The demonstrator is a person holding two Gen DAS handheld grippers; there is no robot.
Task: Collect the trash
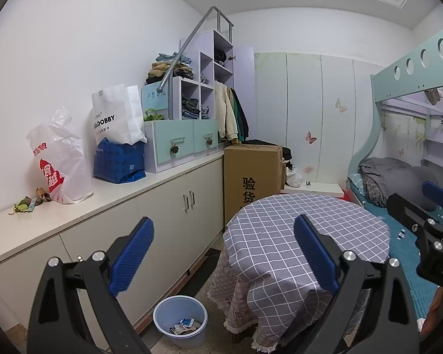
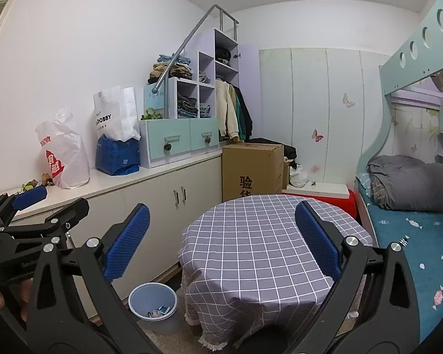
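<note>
a small heap of crumpled green and brown wrappers (image 1: 26,205) lies at the near end of a long white cabinet countertop (image 1: 127,194), against the wall. just beside it stands a white plastic bag with red print (image 1: 57,162), then a blue patterned bag (image 1: 119,162) with a white paper carrier bag (image 1: 118,115) resting on top, then a mint-green drawer unit (image 1: 180,141) under lilac shelves of folded clothes. on the floor below, between the cabinet and a round table draped in a grey checked cloth (image 1: 304,230), sits a pale blue plastic bin (image 1: 180,321) already holding some paper scraps. a tall brown cardboard box (image 1: 251,177) stands behind the table, and a bunk bed with a teal cover (image 2: 413,236) fills the right side.

the left gripper (image 1: 224,256) is held in the air with its blue-padded fingers spread wide, nothing between them. the right gripper (image 2: 221,244) is likewise spread wide and carries nothing, raised above the table and well apart from the wrappers.
</note>
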